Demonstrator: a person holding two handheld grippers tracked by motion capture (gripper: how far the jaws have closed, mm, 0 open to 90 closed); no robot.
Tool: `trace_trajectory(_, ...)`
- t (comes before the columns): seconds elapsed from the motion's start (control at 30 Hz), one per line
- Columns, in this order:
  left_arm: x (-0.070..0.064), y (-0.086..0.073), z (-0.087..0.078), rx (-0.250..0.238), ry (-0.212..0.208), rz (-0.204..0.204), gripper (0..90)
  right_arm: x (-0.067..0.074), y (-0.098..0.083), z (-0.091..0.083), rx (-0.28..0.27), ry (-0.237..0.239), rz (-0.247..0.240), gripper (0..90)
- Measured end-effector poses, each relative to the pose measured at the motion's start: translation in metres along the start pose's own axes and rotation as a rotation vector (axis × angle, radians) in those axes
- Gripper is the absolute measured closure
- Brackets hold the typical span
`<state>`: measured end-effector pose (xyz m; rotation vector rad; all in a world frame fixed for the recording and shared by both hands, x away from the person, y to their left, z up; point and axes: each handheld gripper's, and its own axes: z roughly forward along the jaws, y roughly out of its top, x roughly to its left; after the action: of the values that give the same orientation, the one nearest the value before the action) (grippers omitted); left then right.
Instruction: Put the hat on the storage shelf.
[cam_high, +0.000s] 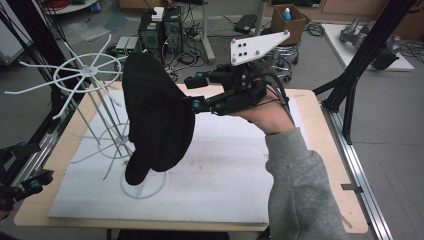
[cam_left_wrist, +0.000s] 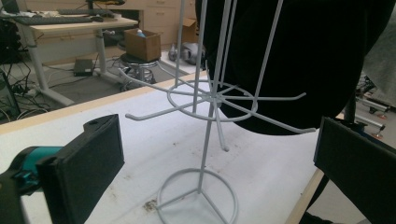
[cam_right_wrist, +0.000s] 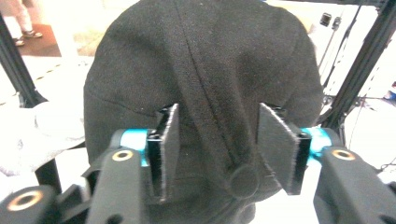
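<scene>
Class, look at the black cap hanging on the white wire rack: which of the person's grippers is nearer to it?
Right. The right gripper has its jaws either side of the black cap; the left gripper waits at the table's near-left edge.

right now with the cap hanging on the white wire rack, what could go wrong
The right gripper has its jaws parted around a fold of the black cap, near the top button; pulling back could snag the fabric and drag it off its arm. The wire rack looks light on a small ring base, so a tug might tip it.
</scene>
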<state>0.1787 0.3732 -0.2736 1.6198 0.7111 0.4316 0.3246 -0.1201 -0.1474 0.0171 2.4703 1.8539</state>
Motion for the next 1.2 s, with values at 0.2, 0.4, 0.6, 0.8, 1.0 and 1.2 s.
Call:
trace_trajectory(0.2, 0.000, 0.000, 0.001, -0.002, -0.002, 0.001, 1.8, -0.001, 0.000, -0.004, -0.035, -0.057, 0.031, 17.2)
trace_trajectory(0.4, 0.001, 0.000, -0.001, -0.009, -0.004, -0.002, 1.8, -0.003, -0.003, -0.005, -0.021, -0.095, 0.067, 3.2)
trace_trajectory(0.6, 0.002, 0.002, 0.000, -0.011, -0.007, 0.001, 1.8, -0.001, -0.008, -0.008, -0.016, -0.120, 0.063, 0.7)
trace_trajectory(0.8, 0.006, 0.005, 0.003, -0.015, -0.017, 0.001, 1.9, 0.000, -0.016, -0.012, -0.004, -0.153, 0.067, 0.7)
trace_trajectory(1.0, 0.008, 0.007, 0.011, -0.012, -0.032, 0.005, 1.8, 0.003, -0.038, -0.022, 0.003, -0.212, 0.080, 0.7)
trace_trajectory(1.2, 0.010, 0.009, 0.020, -0.009, -0.048, 0.007, 1.8, 0.006, -0.063, -0.035, -0.001, -0.280, 0.100, 0.7)
